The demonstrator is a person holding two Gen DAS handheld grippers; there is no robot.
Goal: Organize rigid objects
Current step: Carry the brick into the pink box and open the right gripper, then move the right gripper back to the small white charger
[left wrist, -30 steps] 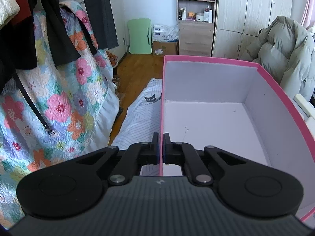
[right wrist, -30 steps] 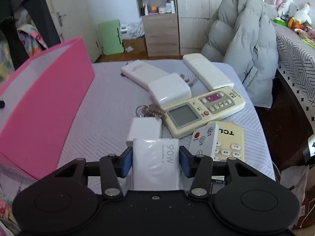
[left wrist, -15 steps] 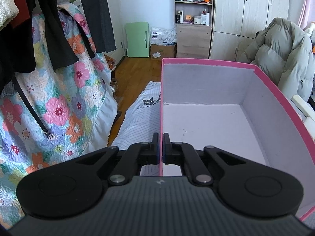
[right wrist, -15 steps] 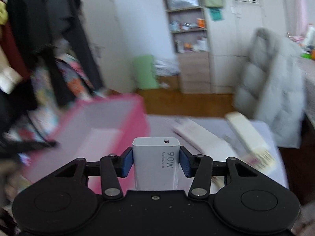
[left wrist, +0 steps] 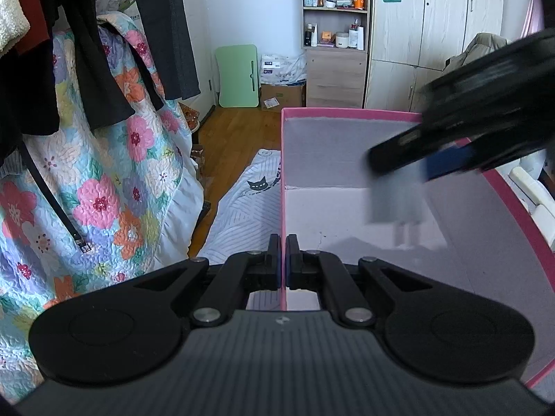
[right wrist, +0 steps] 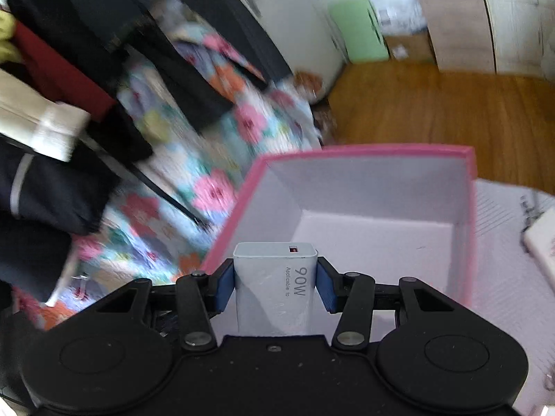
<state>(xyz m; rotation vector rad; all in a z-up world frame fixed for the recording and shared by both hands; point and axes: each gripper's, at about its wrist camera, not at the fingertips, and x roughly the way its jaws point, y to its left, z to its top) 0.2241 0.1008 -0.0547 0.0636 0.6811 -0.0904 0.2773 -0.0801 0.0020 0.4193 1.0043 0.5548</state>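
Observation:
A pink box (left wrist: pixel 282 173) with a pale, empty inside stands on the bed; it also shows in the right wrist view (right wrist: pixel 464 215). My left gripper (left wrist: pixel 283 267) is shut on the box's near left wall. My right gripper (right wrist: pixel 275 286) is shut on a white 90W charger (right wrist: pixel 277 287) and holds it above the box's open top. In the left wrist view the right gripper (left wrist: pixel 447 163) comes in blurred from the right, with the charger (left wrist: pixel 395 197) hanging over the box's floor, prongs down.
Dark clothes and a floral quilt (left wrist: pixel 104 180) hang at the left. A striped bedsheet (left wrist: pixel 242 222) lies beside the box. White devices (left wrist: pixel 530 187) lie beyond the box's right wall. A wooden floor, a green board (left wrist: pixel 239 76) and cabinets are behind.
My right gripper has carried the charger from the pile of remotes leftward to above the pink box. My left gripper stays shut on the box wall.

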